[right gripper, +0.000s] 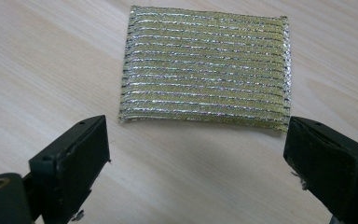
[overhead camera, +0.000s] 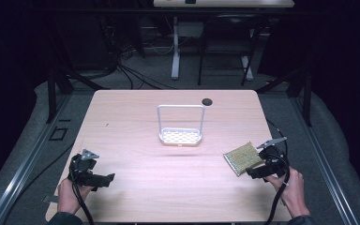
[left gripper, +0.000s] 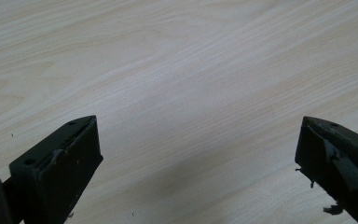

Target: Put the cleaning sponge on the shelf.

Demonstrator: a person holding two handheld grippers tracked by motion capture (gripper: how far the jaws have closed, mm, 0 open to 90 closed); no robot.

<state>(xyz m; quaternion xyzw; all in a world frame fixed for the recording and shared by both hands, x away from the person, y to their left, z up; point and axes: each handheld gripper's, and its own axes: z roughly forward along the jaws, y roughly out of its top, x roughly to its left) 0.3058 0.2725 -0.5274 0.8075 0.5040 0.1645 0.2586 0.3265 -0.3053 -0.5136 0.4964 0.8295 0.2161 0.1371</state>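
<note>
We find the right gripper (right gripper: 196, 163) with jaws spread wide and empty, poised just short of the gold scouring sponge (right gripper: 205, 70), which lies flat near the right front of the wooden table (overhead camera: 136, 187). The left gripper (left gripper: 196, 168) is likewise wide open over bare wood. We judge the sponge light, soft and compressible (its metallic weave may slip); a hold across its short edges seems soundest. A white drainer rack (overhead camera: 180, 136) stands mid-table, well apart.

The high view looks forward and down over the whole surface (overhead camera: 168, 173). Each gripper view looks steeply down, close to the wood; the right one shares the gold scouring pad (right gripper: 205, 70) with the high view.
</note>
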